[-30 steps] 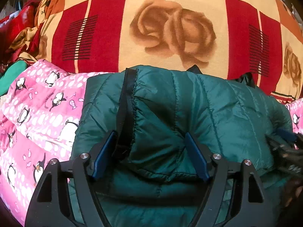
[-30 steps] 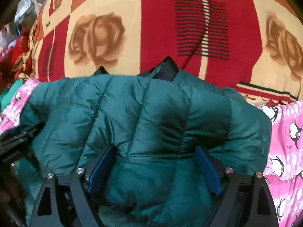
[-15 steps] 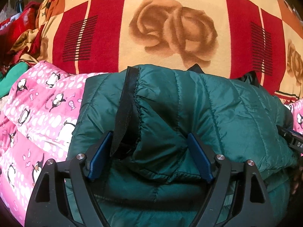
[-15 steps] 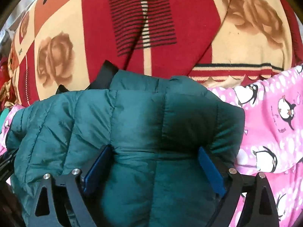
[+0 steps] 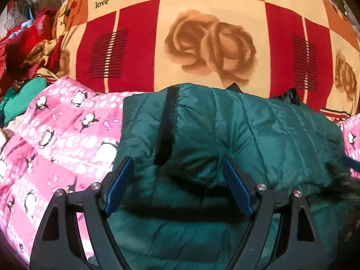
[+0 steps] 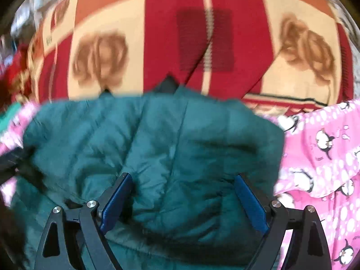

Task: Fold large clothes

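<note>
A dark green quilted puffer jacket lies folded in a thick bundle on a pink penguin-print sheet. A black zipper band runs down its left part. My left gripper is open, its blue pads wide apart over the jacket's near fold. The jacket also fills the right wrist view, which is blurred. My right gripper is open over the jacket's right part, holding nothing. The right gripper's dark shape shows blurred at the right edge of the left wrist view.
A red, orange and cream blanket with brown roses lies behind the jacket. A pile of red and green clothes sits at the far left. The pink sheet also shows in the right wrist view to the jacket's right.
Both grippers stay open over the jacket. The right wrist view has swung back toward the left and is motion-blurred. The left gripper has barely moved.
</note>
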The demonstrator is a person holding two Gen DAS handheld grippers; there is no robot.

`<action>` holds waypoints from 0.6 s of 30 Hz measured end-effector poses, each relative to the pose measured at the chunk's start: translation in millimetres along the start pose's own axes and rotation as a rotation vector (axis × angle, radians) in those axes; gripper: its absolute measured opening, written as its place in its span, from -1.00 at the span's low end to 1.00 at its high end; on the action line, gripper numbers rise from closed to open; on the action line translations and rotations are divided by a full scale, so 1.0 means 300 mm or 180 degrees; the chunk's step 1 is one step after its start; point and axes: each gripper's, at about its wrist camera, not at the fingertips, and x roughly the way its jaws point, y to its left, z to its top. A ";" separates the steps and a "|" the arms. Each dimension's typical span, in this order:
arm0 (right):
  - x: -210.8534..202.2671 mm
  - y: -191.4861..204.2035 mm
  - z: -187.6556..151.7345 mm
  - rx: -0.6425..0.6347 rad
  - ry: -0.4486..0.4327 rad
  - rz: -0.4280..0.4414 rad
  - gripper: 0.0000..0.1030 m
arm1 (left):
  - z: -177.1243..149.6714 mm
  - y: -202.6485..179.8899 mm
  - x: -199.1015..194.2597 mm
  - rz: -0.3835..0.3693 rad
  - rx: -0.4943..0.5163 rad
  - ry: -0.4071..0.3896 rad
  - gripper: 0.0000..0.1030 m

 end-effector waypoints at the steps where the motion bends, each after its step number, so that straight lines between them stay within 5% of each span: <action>1: 0.018 0.020 -0.006 -0.0062 0.0032 -0.0069 0.76 | -0.005 0.002 -0.015 0.0009 0.0009 -0.0014 0.58; 7: -0.085 -0.015 -0.015 0.0147 -0.0019 0.0092 0.76 | -0.045 0.024 -0.128 0.0059 0.0095 -0.0126 0.58; 18: -0.284 -0.089 -0.192 0.0278 -0.0006 -0.0027 0.76 | -0.136 0.066 -0.240 0.0052 0.0060 -0.0132 0.58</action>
